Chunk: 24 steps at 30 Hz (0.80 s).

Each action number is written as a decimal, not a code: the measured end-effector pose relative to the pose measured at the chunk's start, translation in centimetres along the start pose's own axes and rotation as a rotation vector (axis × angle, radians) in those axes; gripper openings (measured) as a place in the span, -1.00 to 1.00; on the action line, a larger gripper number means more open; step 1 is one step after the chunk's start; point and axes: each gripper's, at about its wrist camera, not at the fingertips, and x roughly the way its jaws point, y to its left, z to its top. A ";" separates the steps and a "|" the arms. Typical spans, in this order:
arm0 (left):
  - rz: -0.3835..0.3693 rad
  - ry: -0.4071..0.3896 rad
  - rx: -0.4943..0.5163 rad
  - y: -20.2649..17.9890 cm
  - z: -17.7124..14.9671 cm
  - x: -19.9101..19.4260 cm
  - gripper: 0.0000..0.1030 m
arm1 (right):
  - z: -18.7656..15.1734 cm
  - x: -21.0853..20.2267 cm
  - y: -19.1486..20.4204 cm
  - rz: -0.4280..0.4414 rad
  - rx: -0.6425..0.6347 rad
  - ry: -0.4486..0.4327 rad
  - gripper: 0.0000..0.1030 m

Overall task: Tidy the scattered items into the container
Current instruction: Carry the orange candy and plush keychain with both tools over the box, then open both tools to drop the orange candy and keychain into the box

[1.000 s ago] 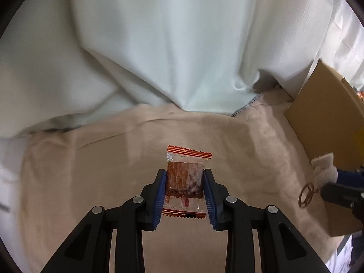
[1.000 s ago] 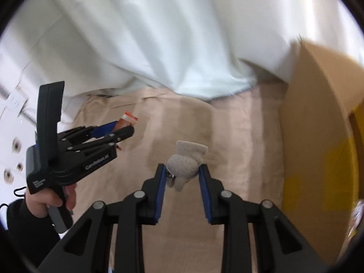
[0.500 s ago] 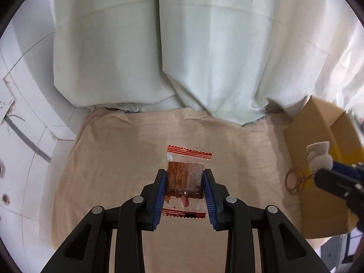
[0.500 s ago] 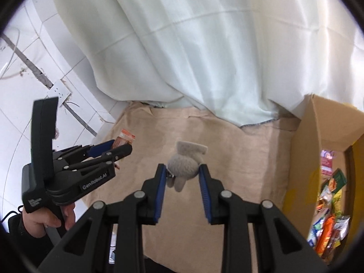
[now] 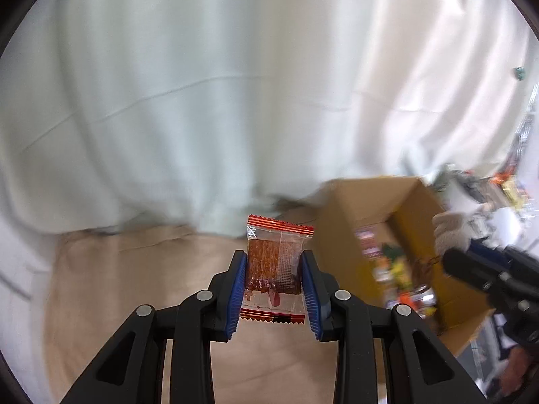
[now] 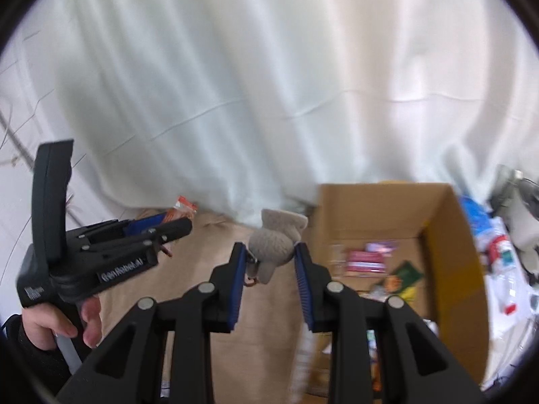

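Left wrist view shows my left gripper (image 5: 273, 281) clenched on a clear snack packet (image 5: 275, 269), raised over the beige cloth (image 5: 134, 286) beside the open cardboard box (image 5: 387, 222). My right gripper (image 6: 268, 271) grasps a grey plush keychain (image 6: 274, 240), just short of the box rim. I judge this the carry step; next, each load must get over the opening before I let go.

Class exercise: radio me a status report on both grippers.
Left gripper shut on snack packet. Right gripper shut on mitten. Box open, nothing blocking.
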 end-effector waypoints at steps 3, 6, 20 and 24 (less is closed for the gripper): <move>-0.044 -0.008 0.047 -3.5 1.3 0.6 -0.36 | -0.5 -1.2 -2.7 -0.049 0.032 -0.006 -0.36; -0.087 -0.008 0.094 -7.1 2.1 1.0 -0.36 | -1.3 -1.9 -5.4 -0.085 0.071 -0.003 -0.36; -0.165 0.088 0.234 -16.6 1.0 6.0 -0.36 | -5.5 -1.5 -12.8 -0.158 0.197 0.061 -0.36; -0.152 0.100 0.247 -17.2 0.7 7.0 -0.36 | -5.9 -1.5 -12.7 -0.144 0.197 0.085 -0.35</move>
